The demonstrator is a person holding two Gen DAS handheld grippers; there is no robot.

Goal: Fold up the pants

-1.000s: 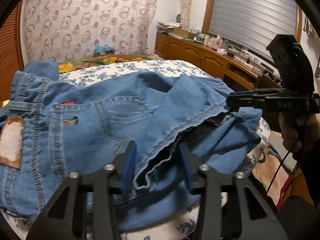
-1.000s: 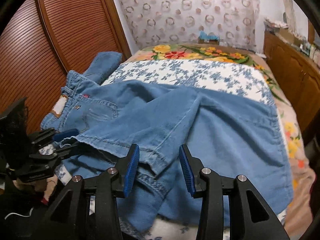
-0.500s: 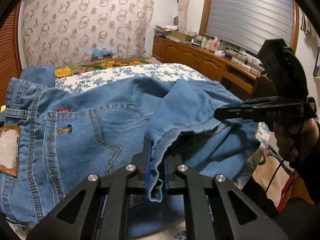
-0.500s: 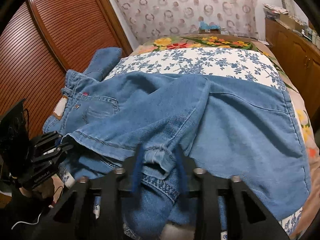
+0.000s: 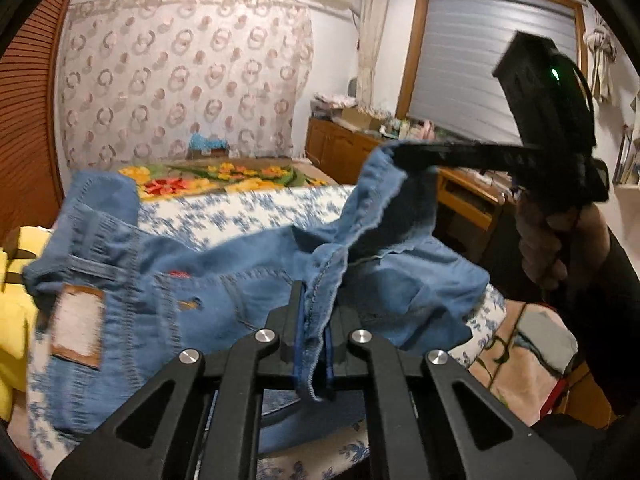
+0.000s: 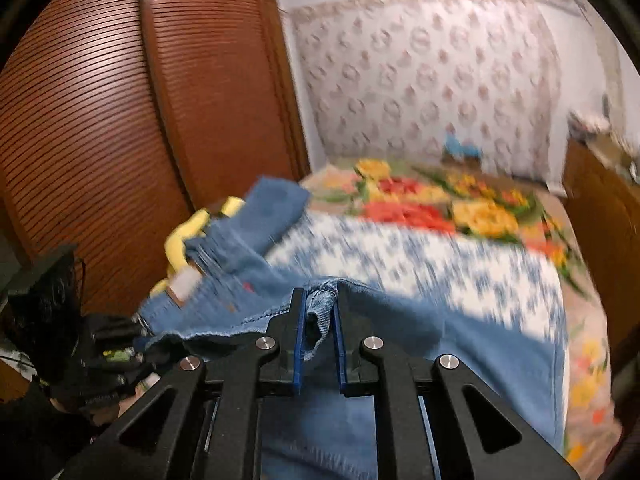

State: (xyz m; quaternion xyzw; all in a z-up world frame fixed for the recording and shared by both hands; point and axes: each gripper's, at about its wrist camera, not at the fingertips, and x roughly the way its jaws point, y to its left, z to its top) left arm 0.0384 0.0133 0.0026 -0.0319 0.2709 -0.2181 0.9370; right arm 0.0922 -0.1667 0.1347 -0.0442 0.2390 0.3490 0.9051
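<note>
Both grippers (image 5: 312, 316) pinching jeans (image 5: 224, 292) hem

Left gripper (image 5: 312, 320) has just closed, its blue pads clamped on the hem of the jeans (image 5: 224, 300). Right gripper (image 6: 319, 322) closing too, a bunched fold pinched between its pads, a hand (image 5: 548, 240) wrapped round its grip at the right.

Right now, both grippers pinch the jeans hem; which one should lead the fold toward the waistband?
Probably left: the left gripper grips the jeans hem nearer the waistband patch; the right gripper holds the farther hem.
</note>
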